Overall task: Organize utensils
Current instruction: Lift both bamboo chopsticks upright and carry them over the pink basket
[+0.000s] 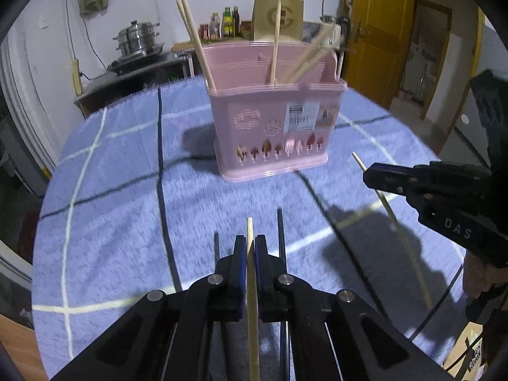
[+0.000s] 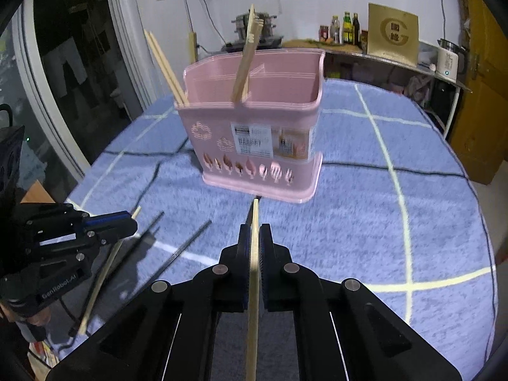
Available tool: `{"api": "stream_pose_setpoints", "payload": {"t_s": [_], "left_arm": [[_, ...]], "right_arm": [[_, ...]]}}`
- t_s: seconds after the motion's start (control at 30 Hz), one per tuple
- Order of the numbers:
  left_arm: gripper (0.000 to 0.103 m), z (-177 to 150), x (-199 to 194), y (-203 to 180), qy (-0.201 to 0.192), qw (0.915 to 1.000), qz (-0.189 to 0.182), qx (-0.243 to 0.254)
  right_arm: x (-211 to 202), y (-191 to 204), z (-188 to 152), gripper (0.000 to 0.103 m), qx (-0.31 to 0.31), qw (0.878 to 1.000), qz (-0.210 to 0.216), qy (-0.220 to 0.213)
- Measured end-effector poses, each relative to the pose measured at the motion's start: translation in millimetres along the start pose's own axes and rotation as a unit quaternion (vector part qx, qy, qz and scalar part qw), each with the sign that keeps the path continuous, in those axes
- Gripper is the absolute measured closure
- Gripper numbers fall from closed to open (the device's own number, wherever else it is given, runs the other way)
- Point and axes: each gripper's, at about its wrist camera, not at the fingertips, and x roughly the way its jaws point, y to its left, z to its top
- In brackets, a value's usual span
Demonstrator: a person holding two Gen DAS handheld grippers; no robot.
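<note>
Both grippers are loaded! The left gripper [image 1: 250, 247] sits at the bottom centre of its own view, its two fingers clamped tight on a pale wooden chopstick [image 1: 252, 301] that runs straight out between them. Over in the right wrist view it's the same story: the right gripper [image 2: 254, 238] at bottom centre is squeezed onto its own wooden stick [image 2: 253, 285], the tip pointing toward the base of the pink basket [image 2: 254, 146].

That basket stands upright in the middle of the frame on the blue checked tablecloth [image 2: 365, 216], already holding several wooden chopsticks [image 2: 166, 70] leaning up out of its compartments. At lower left of the right wrist view, two dark chopsticks [image 2: 187, 247] lie flat on the cloth beside the left gripper. On the counter at the upper right there are bottles [image 2: 347, 28] and a gold box [image 2: 393, 35].
</note>
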Motion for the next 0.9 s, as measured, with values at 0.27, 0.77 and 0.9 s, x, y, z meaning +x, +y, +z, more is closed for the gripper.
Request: {"api": "stream_pose_setpoints", "payload": {"t_s": [0.27, 0.77, 0.9], "left_arm": [[0.098, 34, -41, 11, -0.054, 0.9985, 0.004, -0.012], [0.098, 56, -85, 19, -0.109, 0.9936, -0.002, -0.028], [0.098, 47, -88, 19, -0.112, 0.9932, -0.009, -0.032]], "right_arm": [[-38, 4, 29, 0.098, -0.006, 0.998, 0.005, -0.056], [-72, 7, 45, 0.098, -0.015, 0.994, 0.005, -0.111], [-72, 8, 39, 0.098, -0.021, 0.994, 0.007, -0.107]]}}
